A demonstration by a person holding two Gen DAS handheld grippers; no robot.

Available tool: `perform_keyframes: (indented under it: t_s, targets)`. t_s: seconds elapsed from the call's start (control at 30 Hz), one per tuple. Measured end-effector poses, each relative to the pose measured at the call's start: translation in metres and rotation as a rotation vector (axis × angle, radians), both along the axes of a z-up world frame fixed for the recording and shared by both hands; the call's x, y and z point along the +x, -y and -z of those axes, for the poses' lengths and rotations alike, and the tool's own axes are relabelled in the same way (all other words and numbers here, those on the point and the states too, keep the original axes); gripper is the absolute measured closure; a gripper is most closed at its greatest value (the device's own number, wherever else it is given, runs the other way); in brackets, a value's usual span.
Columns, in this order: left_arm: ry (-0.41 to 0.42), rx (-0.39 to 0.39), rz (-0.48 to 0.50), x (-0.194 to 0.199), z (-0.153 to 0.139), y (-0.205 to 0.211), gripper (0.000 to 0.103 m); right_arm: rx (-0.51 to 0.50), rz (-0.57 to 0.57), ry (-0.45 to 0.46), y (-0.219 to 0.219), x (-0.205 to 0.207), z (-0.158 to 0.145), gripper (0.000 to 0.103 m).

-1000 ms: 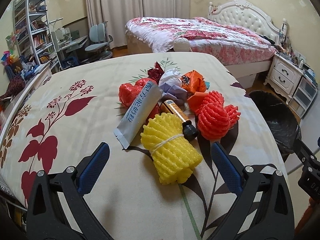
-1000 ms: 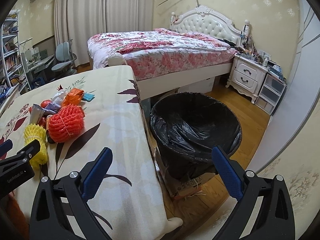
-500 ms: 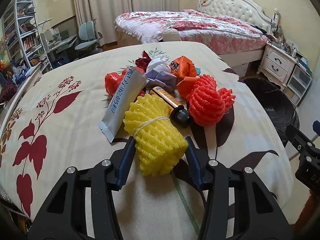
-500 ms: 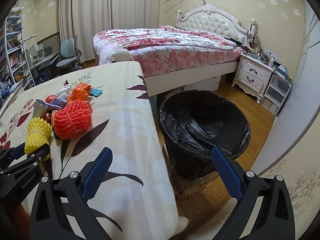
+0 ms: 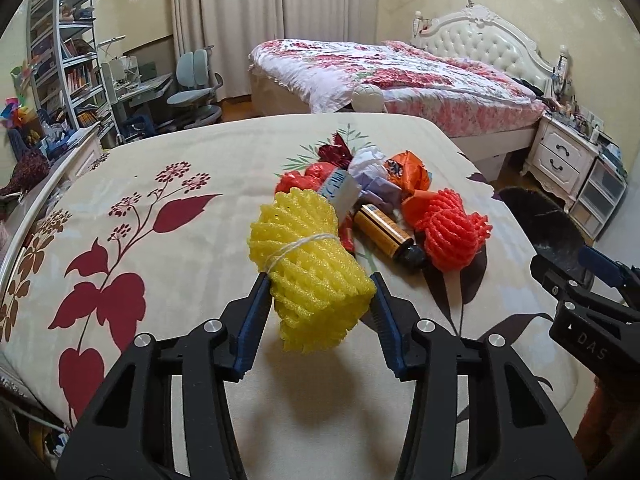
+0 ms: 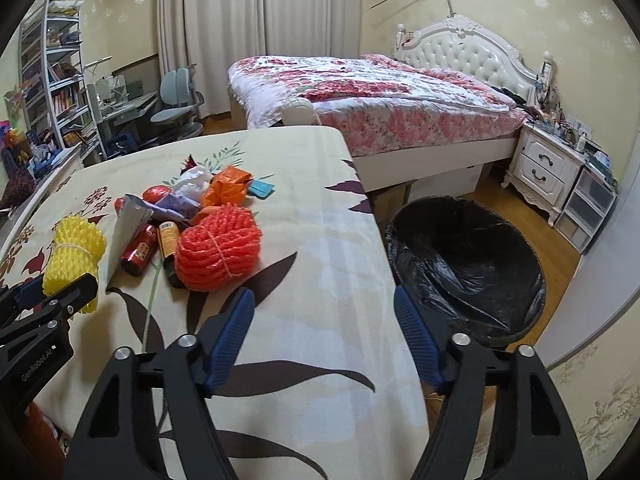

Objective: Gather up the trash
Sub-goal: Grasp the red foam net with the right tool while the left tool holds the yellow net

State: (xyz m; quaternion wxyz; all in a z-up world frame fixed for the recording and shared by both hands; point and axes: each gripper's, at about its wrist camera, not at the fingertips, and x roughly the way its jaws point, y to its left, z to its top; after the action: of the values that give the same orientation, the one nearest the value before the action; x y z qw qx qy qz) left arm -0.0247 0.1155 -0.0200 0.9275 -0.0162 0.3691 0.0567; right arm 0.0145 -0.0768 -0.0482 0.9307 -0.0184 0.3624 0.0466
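My left gripper [image 5: 320, 300] is shut on a yellow foam net roll [image 5: 308, 264] tied with string and holds it lifted above the table; it also shows in the right wrist view [image 6: 74, 256]. On the table lie a red foam net roll [image 5: 452, 232], a brown bottle [image 5: 386, 236], a silver tube [image 6: 126, 232], a red can [image 6: 140, 250] and crumpled wrappers [image 5: 376, 176]. My right gripper [image 6: 324, 312] is open and empty above the table's right edge. The black-lined trash bin [image 6: 468, 264] stands on the floor to the right of the table.
The table [image 5: 180, 208] has a cream cloth with a leaf print. A bed [image 6: 372, 104] stands behind it, a white nightstand [image 6: 548, 168] at the right, and a desk, chairs [image 5: 192, 92] and a bookshelf [image 5: 60, 64] at the back left.
My left gripper closed on the yellow foam net roll and lifted it off the table. My right gripper swung left toward the table and its fingers narrowed somewhat.
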Motion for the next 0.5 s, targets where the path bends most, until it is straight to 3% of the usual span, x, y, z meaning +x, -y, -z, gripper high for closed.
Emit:
perform_keyframes:
  t_s: [0.5]
  targets:
    - [0.02, 0.024, -0.163, 0.011, 0.003, -0.07, 0.055, 0.044, -0.094, -0.002, -0.061, 0.036, -0.003, 0.027]
